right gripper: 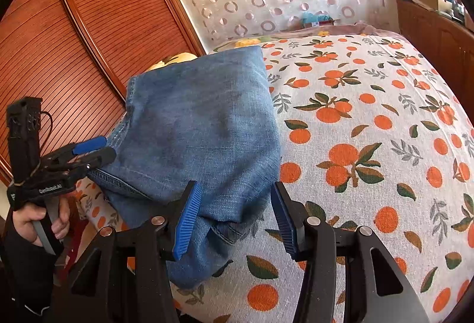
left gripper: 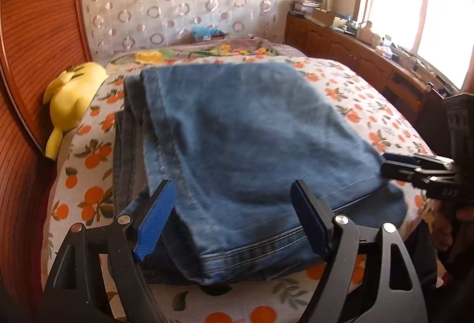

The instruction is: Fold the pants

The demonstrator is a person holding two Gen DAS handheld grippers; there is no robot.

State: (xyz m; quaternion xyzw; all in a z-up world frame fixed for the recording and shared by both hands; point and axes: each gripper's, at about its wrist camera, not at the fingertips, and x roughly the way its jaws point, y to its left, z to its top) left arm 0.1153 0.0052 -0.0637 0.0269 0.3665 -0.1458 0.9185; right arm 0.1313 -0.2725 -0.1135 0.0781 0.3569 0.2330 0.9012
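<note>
on the bed: folded jeans between two parted grippers

on an orange-print bedsheet (right gripper: pixel 370 121) lie blue jeans (left gripper: pixel 237 139), folded into a thick stack near the bed's left side. the left gripper (left gripper: pixel 234 219) sits at the near hem edge, its blue-padded jaws wide apart with the denim between them, gripping nothing. the right gripper (right gripper: pixel 237 222) hovers at the stack's near right corner, jaws also spread wide, one pad beside the cloth. from each wrist view the other gripper shows at the frame edge, close to the jeans. a yellow plush toy (left gripper: pixel 71 98) rests against the wooden wardrobe (left gripper: pixel 32 41).
</note>
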